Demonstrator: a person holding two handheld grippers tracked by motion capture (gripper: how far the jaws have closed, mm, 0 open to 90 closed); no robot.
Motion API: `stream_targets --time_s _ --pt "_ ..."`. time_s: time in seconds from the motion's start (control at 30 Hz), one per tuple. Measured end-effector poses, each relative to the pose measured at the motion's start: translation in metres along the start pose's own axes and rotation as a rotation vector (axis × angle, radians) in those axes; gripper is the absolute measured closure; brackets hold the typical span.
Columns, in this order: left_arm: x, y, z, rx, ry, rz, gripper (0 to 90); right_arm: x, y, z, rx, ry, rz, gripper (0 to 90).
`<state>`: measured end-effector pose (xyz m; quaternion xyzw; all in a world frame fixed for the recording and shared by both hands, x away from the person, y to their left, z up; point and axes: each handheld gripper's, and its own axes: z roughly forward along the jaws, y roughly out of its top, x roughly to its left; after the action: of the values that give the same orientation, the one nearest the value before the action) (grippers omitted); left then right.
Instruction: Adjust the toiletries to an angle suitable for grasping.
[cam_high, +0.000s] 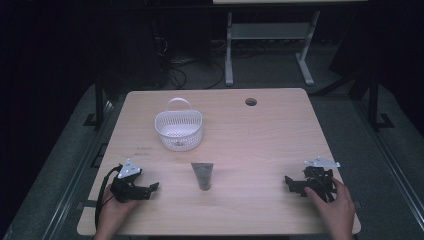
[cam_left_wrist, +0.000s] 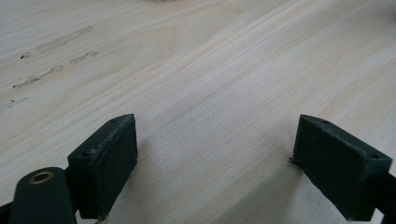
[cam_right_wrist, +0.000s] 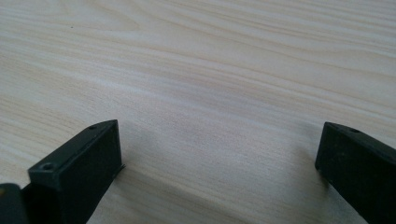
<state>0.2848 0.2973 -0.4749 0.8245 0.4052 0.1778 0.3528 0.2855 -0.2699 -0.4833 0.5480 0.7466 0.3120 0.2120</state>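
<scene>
A grey tapered tube (cam_high: 202, 175) lies flat near the middle of the wooden table (cam_high: 260, 135), wide end toward the far side. Beyond it to the left stands a white plastic basket (cam_high: 178, 130) with a handle. My left gripper (cam_high: 151, 189) rests low on the table at the front left, held by a hand, pointing right toward the tube. In the left gripper view its gripper (cam_left_wrist: 215, 163) is open over bare wood. My right gripper (cam_high: 290, 183) sits at the front right, pointing left. In the right gripper view its gripper (cam_right_wrist: 219, 172) is open over bare wood.
A round cable hole (cam_high: 251, 102) sits near the table's far edge. Faint smudge marks (cam_left_wrist: 51, 60) mark the wood ahead of the left gripper. Behind the table, white desk legs (cam_high: 305, 62) and cables lie on the dark floor.
</scene>
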Motion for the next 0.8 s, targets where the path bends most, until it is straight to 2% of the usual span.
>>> stream_targets --time_s 0.1,0.2,0.3,0.4,0.57,0.6,0.73,0.8 --pt "0.0 0.0 0.0 -0.004 -0.002 -0.001 14.7 0.0 0.0 0.0 0.0 0.0 0.0 0.0" --pt "-0.001 -0.001 -0.002 -0.019 -0.005 0.005 22.7 0.0 0.0 0.0 0.0 0.0 0.0 0.0" --pt "-0.002 0.0 -0.003 -0.013 -0.001 -0.002 26.2 0.0 0.0 0.0 0.0 0.0 0.0 0.0" --pt "-0.002 0.002 -0.005 -0.006 -0.023 -0.016 36.1 0.0 0.0 0.0 0.0 0.0 0.0 0.0" --pt "-0.003 0.004 -0.008 0.018 -0.048 -0.016 47.1 0.0 0.0 0.0 0.0 0.0 0.0 0.0" --pt "-0.003 0.006 -0.01 0.027 -0.058 -0.014 53.8 0.0 0.0 0.0 0.0 0.0 0.0 0.0" --pt "-0.003 0.008 -0.013 0.041 -0.074 -0.012 66.6 0.0 0.0 0.0 0.0 0.0 0.0 0.0" --pt "-0.005 0.01 -0.014 0.055 -0.083 -0.009 69.6 0.0 0.0 0.0 0.0 0.0 0.0 0.0"
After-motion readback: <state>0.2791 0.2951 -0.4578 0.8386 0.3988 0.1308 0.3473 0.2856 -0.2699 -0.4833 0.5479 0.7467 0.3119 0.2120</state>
